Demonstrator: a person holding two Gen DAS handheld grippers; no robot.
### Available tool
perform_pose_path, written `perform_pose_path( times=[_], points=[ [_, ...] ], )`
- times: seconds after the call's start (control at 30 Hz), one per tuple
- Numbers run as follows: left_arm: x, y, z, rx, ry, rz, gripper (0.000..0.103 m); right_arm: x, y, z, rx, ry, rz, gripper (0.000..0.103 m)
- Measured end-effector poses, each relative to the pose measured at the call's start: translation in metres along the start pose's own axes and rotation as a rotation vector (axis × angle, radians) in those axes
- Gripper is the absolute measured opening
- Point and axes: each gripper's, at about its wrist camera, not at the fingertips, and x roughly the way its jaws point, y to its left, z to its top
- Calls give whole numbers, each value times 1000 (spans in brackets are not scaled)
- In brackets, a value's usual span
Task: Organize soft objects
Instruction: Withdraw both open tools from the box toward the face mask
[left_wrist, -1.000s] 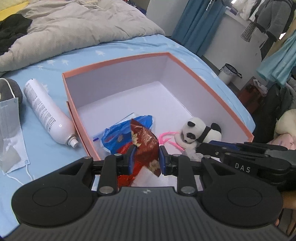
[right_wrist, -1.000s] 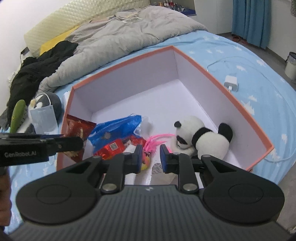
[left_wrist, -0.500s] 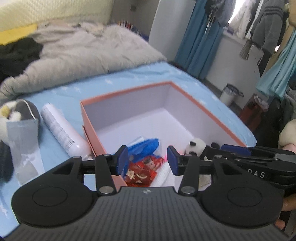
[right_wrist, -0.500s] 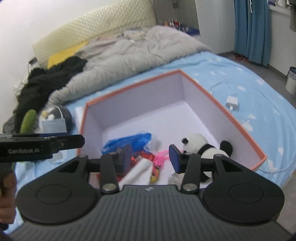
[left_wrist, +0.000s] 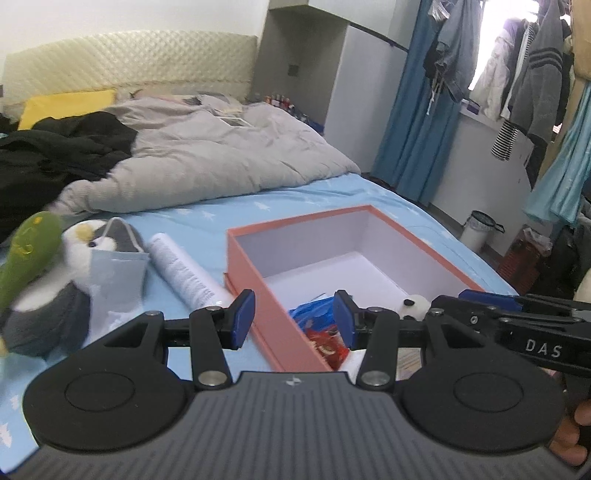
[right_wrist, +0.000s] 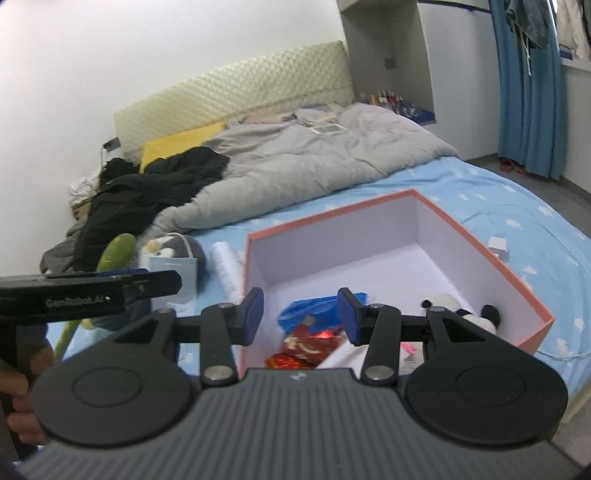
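Penguin plush (left_wrist: 55, 280): it lies on the blue bed sheet (left_wrist: 207, 218), to the left of the box, and a pale face mask (left_wrist: 116, 275) is draped over its front. It touches the green plush on its far left side.
Green plush (left_wrist: 27, 254): long and rounded, it leans against the penguin and looks soft also.
White spray can (left_wrist: 184, 273): it lies between the penguin and the box wall. It is hard, so I judge it is not one of the soft things.
Orange box (left_wrist: 255, 295): open, with white inside. It already holds a panda plush (right_wrist: 461, 310), a blue plastic bag (right_wrist: 314, 308) and a red snack packet (right_wrist: 310, 343).
Left tongs (left_wrist: 293, 319): the blue pads stand apart and nothing is between them. They hover above the near left corner of the box.
Right tongs (right_wrist: 301, 317): also apart and empty, above the near part of the box.
Handling of the penguin: I judge it light, squashy and not fragile. The fur gives good friction, so a slip is unlikely, but a shallow pinch may catch only fur.
Where to hold: across the round grey body, below the head, with a deep bite. The mask is loose and may slide off, so it should not be the holding point.
Handling of the green plush: light and flexible. A hold at its middle keeps it from drooping.
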Motion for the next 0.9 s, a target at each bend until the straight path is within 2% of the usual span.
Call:
perform_pose_path(
  times=[0.27, 0.57, 0.9],
  points=[
    [-33, 15, -25, -28, -25, 35, 53, -13, 26, -16, -20, -27, 39, 47],
    [-56, 39, -59, -68, -4, 81, 53, -21, 54, -40, -55, -30, 67, 47],
    [-83, 72, -95, -128, 4, 132, 53, -23, 92, -67, -98, 13, 107, 47]
  ],
)
